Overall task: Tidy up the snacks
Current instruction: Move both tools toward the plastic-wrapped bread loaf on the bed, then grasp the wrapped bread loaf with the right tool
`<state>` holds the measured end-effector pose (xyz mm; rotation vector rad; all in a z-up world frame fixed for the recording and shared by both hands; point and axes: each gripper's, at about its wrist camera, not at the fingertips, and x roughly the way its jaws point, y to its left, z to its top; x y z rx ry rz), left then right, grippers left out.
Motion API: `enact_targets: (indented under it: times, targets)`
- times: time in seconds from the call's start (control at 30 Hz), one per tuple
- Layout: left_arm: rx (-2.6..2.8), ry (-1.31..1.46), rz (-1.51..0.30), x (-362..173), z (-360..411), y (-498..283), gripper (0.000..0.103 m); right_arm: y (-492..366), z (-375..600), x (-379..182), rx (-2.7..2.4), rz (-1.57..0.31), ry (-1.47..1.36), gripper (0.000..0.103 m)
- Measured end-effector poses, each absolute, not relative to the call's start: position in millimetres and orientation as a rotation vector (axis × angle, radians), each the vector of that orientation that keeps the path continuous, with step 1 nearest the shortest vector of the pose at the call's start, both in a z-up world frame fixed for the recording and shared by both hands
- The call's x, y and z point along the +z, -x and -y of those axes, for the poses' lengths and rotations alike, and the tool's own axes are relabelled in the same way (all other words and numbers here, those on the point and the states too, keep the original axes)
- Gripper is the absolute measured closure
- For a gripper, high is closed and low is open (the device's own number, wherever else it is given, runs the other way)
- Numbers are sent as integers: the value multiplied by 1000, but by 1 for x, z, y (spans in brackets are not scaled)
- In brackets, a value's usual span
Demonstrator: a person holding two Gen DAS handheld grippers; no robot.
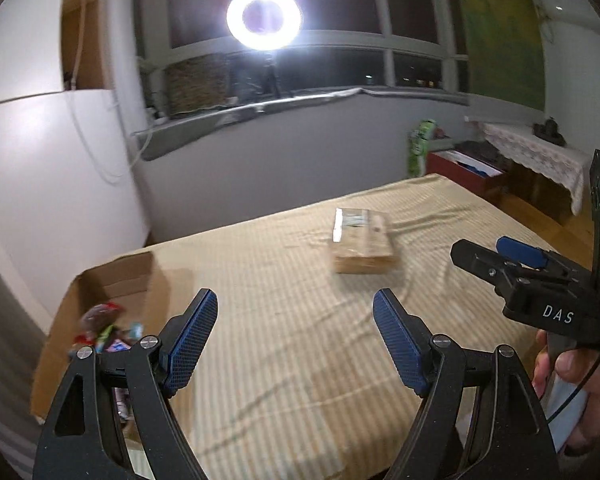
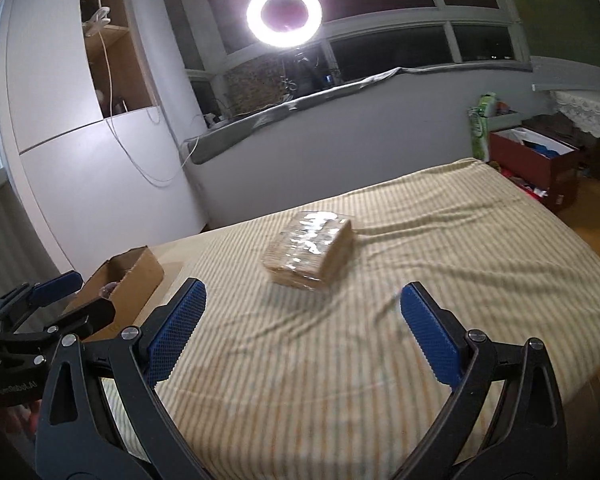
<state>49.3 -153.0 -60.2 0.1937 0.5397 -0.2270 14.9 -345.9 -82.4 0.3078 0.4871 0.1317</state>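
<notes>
A clear-wrapped pack of brown biscuits [image 1: 362, 242] lies alone on the striped bed sheet; it also shows in the right wrist view [image 2: 310, 250]. An open cardboard box [image 1: 112, 280] at the bed's left edge holds several colourful snack packets [image 1: 104, 326]; the box also shows in the right wrist view [image 2: 128, 276]. My left gripper [image 1: 296, 312] is open and empty, above the sheet between box and pack. My right gripper [image 2: 300, 304] is open and empty, short of the pack; it also shows in the left wrist view [image 1: 496, 252].
The striped sheet [image 2: 380, 360] covers the bed. A ring light [image 1: 264, 14] glares from the windowsill. A white cabinet [image 2: 80, 160] stands left. A red box [image 2: 540, 164] and a lace-covered table [image 1: 536, 152] stand at right on the wooden floor.
</notes>
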Motion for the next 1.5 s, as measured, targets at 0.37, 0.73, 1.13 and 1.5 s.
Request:
enact_targets:
  times: [0.37, 0.73, 1.13, 1.5]
  targets:
    - [-271, -205, -567, -68, 177, -51, 23, -19, 365, -86, 106, -499, -321, 3]
    - [-311, -177, -662, -109, 195, -130, 23, -119, 378, -99, 162, -649, -318, 0]
    - [-470, -142, -767, -141, 218, -200, 23, -244, 374, -126, 285, -871, -410, 0]
    - [-571, -148, -767, -144, 229, -203, 22, -263, 357, -161, 304, -918, -414, 12]
